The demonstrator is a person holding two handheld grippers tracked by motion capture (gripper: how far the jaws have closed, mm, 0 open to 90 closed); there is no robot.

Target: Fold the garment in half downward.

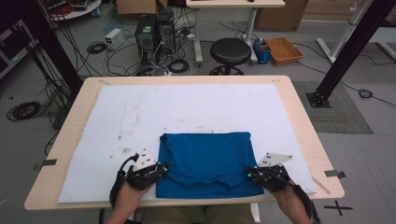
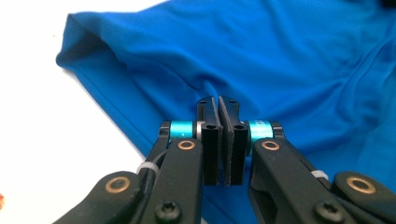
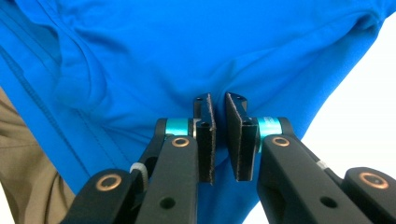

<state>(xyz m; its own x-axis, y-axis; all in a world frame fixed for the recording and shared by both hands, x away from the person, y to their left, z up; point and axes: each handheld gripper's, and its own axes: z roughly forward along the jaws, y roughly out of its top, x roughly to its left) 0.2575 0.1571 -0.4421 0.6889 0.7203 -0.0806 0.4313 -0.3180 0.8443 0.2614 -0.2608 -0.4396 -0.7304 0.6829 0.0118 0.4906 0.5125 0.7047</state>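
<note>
High view, cloth: a blue folded garment (image 1: 205, 163) lies flat on the white mat (image 1: 140, 116), between the two grippers, its near edge close to the mat's near edge.
High view, left gripper (image 1: 161, 167): at the garment's left edge near the near corner, the hand (image 1: 128, 198) coming in from below; jaw state too small to judge here.
High view, right gripper (image 1: 252, 173): at the garment's right edge near the near corner, tips touching the cloth.
High view, open room: beyond both grippers the mat is bare to its far edge; a strip of wooden table (image 1: 303, 121) shows outside the mat on each side.
High view, containers: an orange tray (image 1: 284, 50) sits on the floor well beyond the table beside a black stool (image 1: 230, 51); its contents cannot be made out.
Left gripper view, jaws: pressed together with only a thin seam between the pads; cloth puckers toward the tips, but whether a fold is pinched cannot be told.
Left gripper view, edges: the garment's folded corner lies ahead and left of the jaws, white mat to the left.
Right gripper view, jaws: a narrow gap, with blue cloth drawn into it and creases radiating from the tips, so it is clamped on the garment.
Right gripper view, edges: a stitched hem runs down the left; khaki trousers (image 3: 28, 168) show past it, cut off by the frame; white mat lies to the right.
</note>
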